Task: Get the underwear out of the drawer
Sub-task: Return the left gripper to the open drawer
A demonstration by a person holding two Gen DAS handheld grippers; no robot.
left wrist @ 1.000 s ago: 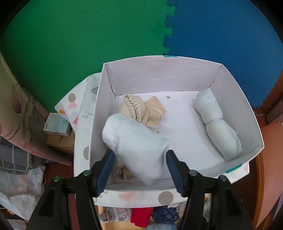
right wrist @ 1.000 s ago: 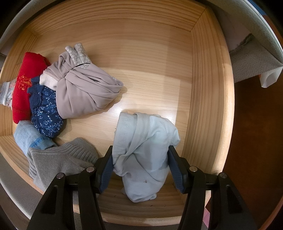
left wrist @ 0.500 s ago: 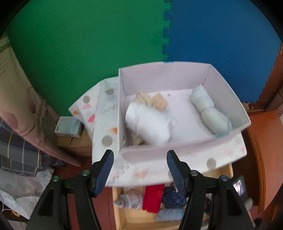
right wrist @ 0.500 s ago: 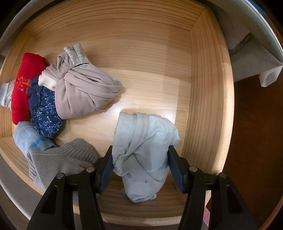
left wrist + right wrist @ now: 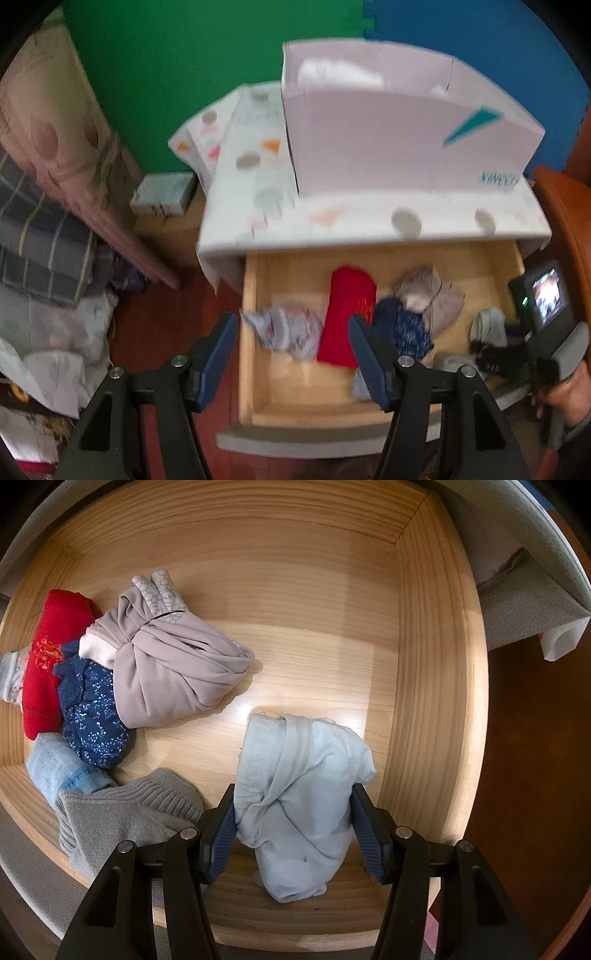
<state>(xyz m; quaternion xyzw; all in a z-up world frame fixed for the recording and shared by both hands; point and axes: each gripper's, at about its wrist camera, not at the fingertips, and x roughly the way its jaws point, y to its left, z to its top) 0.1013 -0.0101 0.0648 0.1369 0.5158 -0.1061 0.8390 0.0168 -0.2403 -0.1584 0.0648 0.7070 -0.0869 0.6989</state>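
Right wrist view looks straight down into the pale, grained wooden drawer [image 5: 317, 590], where the right gripper [image 5: 293, 830] has its ribbed blue pads pressed against both sides of a soft, rolled pale blue underwear bundle [image 5: 299, 805] at lower centre, with a smooth taupe knotted bundle [image 5: 173, 675], a red roll [image 5: 48, 657], a navy floral piece [image 5: 92, 720] and a ribbed grey knit [image 5: 125, 819] at the left. Left wrist view, blurred, shows the left gripper [image 5: 291, 354] with jaws apart and empty above the drawer's left half, and a white cardboard box [image 5: 399, 144] on a spotted white top [image 5: 258, 184] in the upper half of the frame.
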